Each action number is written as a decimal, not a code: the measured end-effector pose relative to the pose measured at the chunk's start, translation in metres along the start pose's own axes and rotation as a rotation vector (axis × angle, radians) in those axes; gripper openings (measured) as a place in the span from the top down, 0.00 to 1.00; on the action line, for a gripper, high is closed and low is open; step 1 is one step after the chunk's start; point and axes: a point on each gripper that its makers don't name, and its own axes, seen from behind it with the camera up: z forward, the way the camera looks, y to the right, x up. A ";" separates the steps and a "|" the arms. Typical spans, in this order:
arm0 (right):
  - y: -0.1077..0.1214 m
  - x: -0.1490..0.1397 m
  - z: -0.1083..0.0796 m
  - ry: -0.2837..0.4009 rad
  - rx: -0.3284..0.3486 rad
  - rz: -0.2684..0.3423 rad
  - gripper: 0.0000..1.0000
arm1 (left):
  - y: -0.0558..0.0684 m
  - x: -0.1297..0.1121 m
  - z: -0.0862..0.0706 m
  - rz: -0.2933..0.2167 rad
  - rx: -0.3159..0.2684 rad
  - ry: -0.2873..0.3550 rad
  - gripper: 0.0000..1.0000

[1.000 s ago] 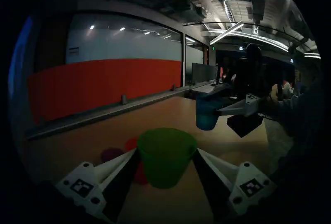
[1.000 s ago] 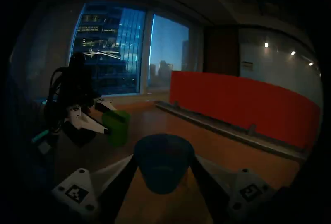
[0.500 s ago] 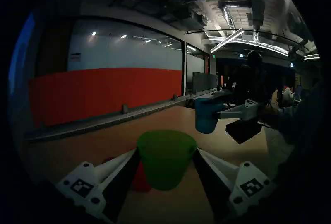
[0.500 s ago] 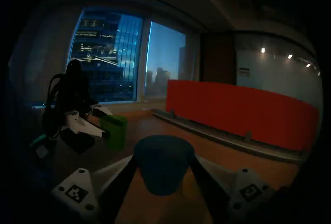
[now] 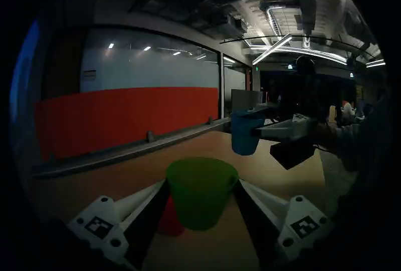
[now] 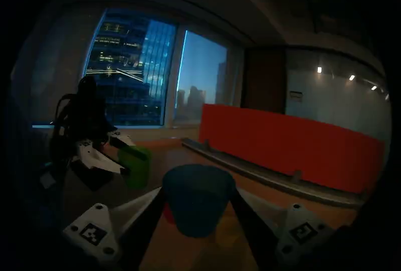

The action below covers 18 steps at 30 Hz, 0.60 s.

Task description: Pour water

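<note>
In the left gripper view my left gripper (image 5: 201, 196) is shut on a green cup (image 5: 201, 191), held upright above the wooden table (image 5: 280, 166). Farther off to the right, my right gripper (image 5: 253, 131) holds a blue cup (image 5: 244, 133) in the air. In the right gripper view the right gripper (image 6: 199, 201) is shut on that blue cup (image 6: 199, 198), upright. At the left, lower and farther off, the left gripper (image 6: 128, 163) carries the green cup (image 6: 134, 166). Whether either cup has water in it is hidden.
A red cup (image 5: 170, 218) stands on the table just behind the green one, also peeking out beside the blue cup (image 6: 168, 214). A red partition (image 5: 125, 115) with a metal rail runs along the table's far edge. Windows (image 6: 150, 75) lie beyond. A person's sleeve (image 5: 351, 141) is at right.
The right gripper with the blue cup has risen and drifted a little left in the left gripper view. The purple cup has dropped out of sight; the red cup has sunk lower.
</note>
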 end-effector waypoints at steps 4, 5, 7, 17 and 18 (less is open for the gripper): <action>0.000 0.004 0.001 0.000 0.005 -0.020 0.10 | 0.005 0.000 0.001 0.002 -0.010 0.002 0.13; 0.001 0.004 0.001 -0.001 0.006 -0.026 0.09 | 0.006 -0.001 0.001 0.003 -0.013 0.002 0.13; 0.001 0.007 0.002 -0.001 0.010 -0.039 0.09 | 0.008 -0.001 0.002 0.008 -0.016 0.002 0.14; -0.003 0.025 0.009 0.008 0.032 -0.118 0.10 | 0.015 -0.001 0.005 0.016 -0.030 0.005 0.14; -0.004 0.027 0.010 0.010 0.034 -0.128 0.09 | 0.015 -0.001 0.006 0.015 -0.031 0.005 0.14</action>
